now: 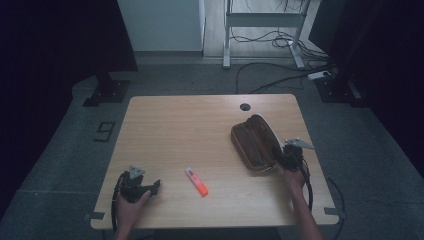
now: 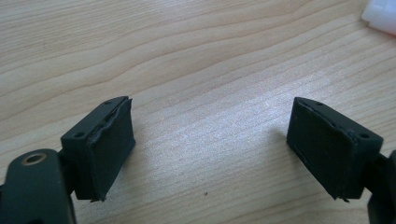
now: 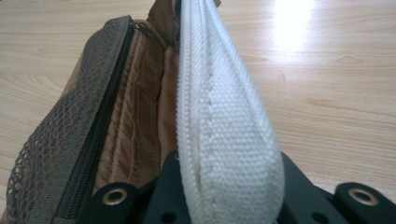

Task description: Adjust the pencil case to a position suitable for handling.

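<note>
Right gripper [image 1: 281,161] at the table's [image 1: 200,125] right edge, jaws pinched on the white edge [image 3: 224,140] of the brown pouch [image 1: 253,141], which lies open near that edge. Left gripper [image 1: 150,188] resting by the near left corner, jaws spread over bare wood. Orange marker [image 1: 197,181] lying near the near edge, between both grippers.

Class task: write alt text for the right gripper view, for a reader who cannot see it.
The right claw is shut on a white woven strap of an open brown pouch. The pouch's mesh pocket with a black zip lies at left, on a light wooden table.
</note>
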